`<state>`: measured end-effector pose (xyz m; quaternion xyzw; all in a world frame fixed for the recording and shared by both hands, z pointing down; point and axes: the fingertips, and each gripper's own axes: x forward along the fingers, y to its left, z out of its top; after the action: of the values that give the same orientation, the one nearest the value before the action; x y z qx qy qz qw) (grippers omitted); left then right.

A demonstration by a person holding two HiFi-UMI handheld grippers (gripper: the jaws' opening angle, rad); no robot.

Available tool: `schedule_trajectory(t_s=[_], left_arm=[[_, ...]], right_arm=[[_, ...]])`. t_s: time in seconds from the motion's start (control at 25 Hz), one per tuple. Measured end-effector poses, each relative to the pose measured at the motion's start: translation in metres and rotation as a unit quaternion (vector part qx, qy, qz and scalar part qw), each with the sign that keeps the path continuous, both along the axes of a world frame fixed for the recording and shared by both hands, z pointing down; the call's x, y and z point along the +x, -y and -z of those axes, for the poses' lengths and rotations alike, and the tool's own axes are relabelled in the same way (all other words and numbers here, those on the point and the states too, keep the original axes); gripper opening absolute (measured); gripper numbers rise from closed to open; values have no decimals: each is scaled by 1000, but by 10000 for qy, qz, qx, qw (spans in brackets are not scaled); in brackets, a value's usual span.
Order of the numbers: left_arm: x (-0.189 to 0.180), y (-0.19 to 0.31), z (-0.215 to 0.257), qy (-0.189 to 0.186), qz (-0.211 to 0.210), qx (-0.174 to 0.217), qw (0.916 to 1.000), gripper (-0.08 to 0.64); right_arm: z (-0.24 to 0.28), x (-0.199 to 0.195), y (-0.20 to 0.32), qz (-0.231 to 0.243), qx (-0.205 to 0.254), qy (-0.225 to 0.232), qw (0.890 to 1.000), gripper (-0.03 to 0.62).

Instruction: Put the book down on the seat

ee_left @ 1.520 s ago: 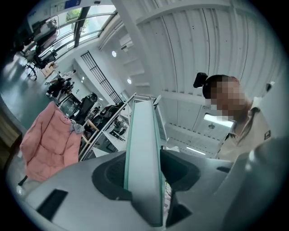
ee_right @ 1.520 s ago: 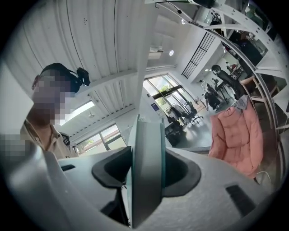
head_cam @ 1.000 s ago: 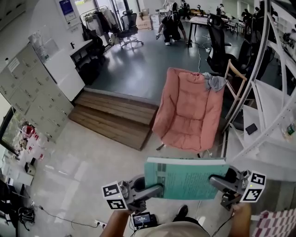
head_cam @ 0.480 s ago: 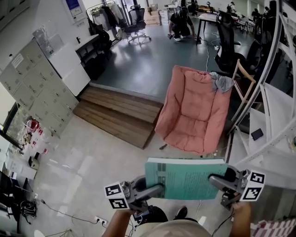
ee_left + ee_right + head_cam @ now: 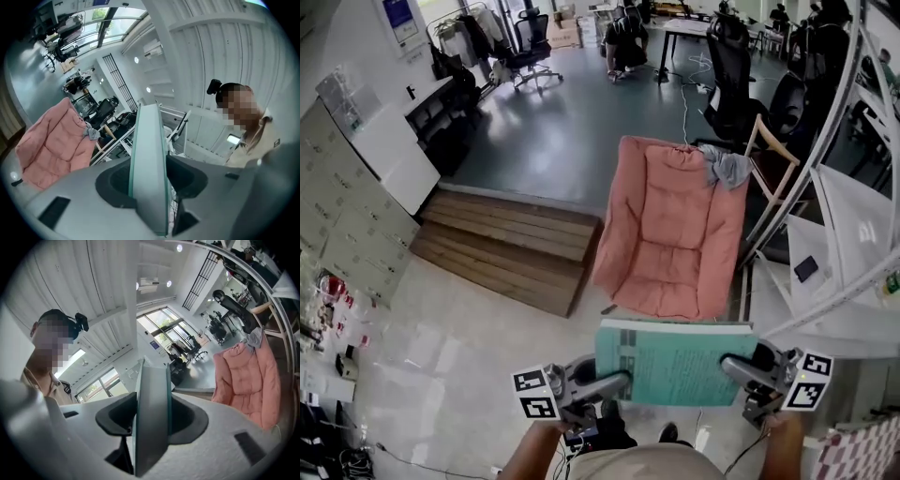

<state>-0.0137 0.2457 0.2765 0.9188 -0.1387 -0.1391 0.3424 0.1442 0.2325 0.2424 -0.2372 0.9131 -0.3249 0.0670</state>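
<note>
Head view: the flat teal softcover book [image 5: 675, 361] is carried level in front of the body, the left gripper [image 5: 617, 382] on its left edge and the right gripper [image 5: 733, 366] on its right edge. Same grip and same pose as a second ago. What changed is the approach. The padded pink fabric chair [image 5: 675, 202] now sits nearer in frame, and the book's far edge lines up almost against the front of the seat cushion [image 5: 661, 281]. A second ago a strip of floor showed between them. The book is not over the seat yet and is not touching it. A grey cloth [image 5: 727, 167] hangs on the chair's top corner, clear of the seat. The wooden step [image 5: 502, 248] is off to the left, out of the path.

Left gripper view: jaws partly open, clamped on the book's edge, with both pads against the covers. The chair is ahead and to the left.

Right gripper view: same here, jaws part-way open and pressing on the opposite edge, no slack visible. The chair is ahead and to the right.

My read: still the carry phase, but the gap is mostly closed. What remains is reaching over the seat, lowering flat and letting go on both sides.
</note>
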Motion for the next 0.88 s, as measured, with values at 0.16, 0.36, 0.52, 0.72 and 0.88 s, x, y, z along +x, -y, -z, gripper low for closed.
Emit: schedule_trajectory(t_s=[0.16,0.36,0.52,0.72,0.88], left_arm=[[-23,37,10,-127,-240,136,9995,184],[-42,63,16,-121,-434,241,9987,184],[-55,70,24,-69,-515,335,9981,184],[-65,80,30,50,-567,450,9974,184],[-76,89,33,86,-614,517,9967,186]], right_arm=[[15,-24,28,-250,131,-147,9995,186],[21,-44,47,-410,160,-222,9988,186],[28,-57,52,-453,226,-223,9985,186],[29,-66,59,-545,273,-116,9981,186],[31,-77,67,-580,315,-104,9978,186]])
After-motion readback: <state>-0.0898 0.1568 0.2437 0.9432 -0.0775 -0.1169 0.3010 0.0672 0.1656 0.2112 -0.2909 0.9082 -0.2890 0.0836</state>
